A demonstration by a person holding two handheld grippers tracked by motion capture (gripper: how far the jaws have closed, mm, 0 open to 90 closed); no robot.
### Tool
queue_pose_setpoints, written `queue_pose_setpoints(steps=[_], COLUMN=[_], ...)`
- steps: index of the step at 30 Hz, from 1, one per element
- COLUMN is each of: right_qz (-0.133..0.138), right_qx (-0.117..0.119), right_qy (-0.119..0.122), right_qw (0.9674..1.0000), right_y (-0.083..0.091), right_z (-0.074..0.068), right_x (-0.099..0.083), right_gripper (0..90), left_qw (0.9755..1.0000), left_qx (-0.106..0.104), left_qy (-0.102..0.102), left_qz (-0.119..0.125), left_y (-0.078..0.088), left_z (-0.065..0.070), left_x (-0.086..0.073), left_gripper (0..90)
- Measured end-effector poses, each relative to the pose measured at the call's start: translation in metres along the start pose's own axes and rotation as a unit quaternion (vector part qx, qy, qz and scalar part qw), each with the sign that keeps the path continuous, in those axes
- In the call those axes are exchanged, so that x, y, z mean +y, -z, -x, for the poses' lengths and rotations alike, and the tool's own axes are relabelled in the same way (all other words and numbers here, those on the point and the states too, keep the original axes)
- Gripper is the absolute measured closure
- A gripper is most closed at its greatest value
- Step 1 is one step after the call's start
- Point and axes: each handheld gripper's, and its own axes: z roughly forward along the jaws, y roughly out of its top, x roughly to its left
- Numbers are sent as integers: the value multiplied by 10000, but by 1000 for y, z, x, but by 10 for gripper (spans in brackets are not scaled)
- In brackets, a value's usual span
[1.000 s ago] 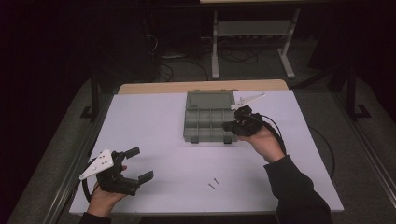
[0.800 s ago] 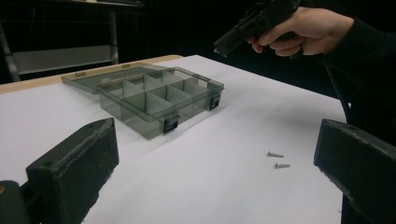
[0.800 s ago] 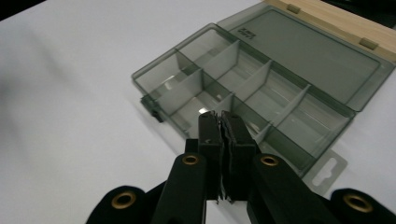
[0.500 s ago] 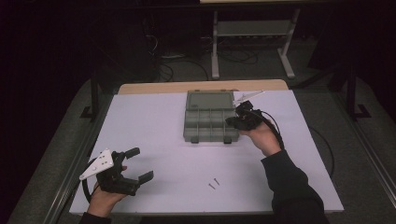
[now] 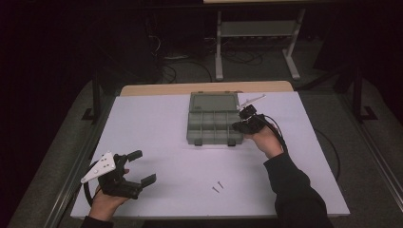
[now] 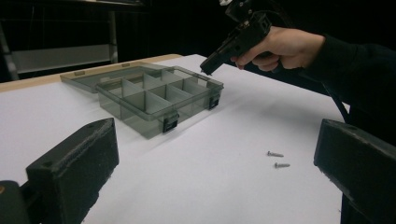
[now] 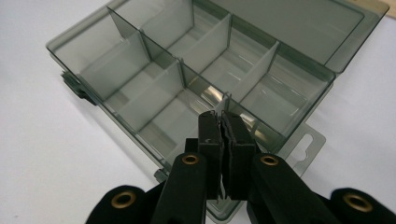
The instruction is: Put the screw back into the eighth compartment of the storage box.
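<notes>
Two screws [image 5: 217, 187] lie well short of the open compartment box [image 5: 214, 124] while the right gripper [image 7: 223, 122], pinched shut apparently on a third, hovers over its near corner cell, needing release next; the left gripper [image 5: 141, 167] waits open.

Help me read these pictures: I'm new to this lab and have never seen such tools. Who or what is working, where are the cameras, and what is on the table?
A person works here, not a machine, holding a hand tool with two black jaws in each hand. One camera looks down from above; the other two ride on the tools and look along their jaws.

On the white table lies an open grey box with dividers, its lid folded back. Two small screws lie near the front edge.

The left gripper rests low near the table's front left corner, jaws wide apart and empty. The right gripper is at the box's right front corner; its own camera shows the jaws pressed together above a compartment. Something thin may be pinched at the tips, but I cannot tell.
</notes>
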Motion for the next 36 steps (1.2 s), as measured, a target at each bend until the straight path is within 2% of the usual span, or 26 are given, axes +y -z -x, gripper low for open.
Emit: queue_pose_setpoints(steps=[17,19,23,26,27,28,29,31,32,36], right_qz=[-212,-146,19,134,173,241,241,220,233,254], right_qx=[-62,-88,-12,51,111,160,160,121,139,149], right_qy=[-11,26,-31,-69,-71,-136,-136,-60,-48,-18], right_qw=[9998,9999,10000,9999,9998,9995,9995,9997,9996,9996], right_y=[-18,-16,-9,-3,-1,1,1,4,6,15], right_z=[6,6,4,3,2,1,1,-3,-5,-12], right_x=[-10,-9,-7,-5,-4,-4,-4,-4,-4,-6], right_gripper=[848,740,634,517,455,271,271,157,131,129], left_qw=[10000,10000,10000,10000,10000,10000,10000,10000,10000,10000], left_qx=[0,-2,-2,-5,-3,-4,-5,-8,-10,-9], left_qy=[23,24,16,18,24,26,38,43,38,29], left_qz=[-7,-2,-9,-11,-8,-5,13,18,11,6], left_y=[0,0,0,0,1,1,1,1,1,1], left_z=[0,0,0,0,0,0,0,0,0,1], left_x=[0,0,0,0,0,0,0,0,0,0], left_gripper=[0,0,0,0,0,0,0,0,0,0])
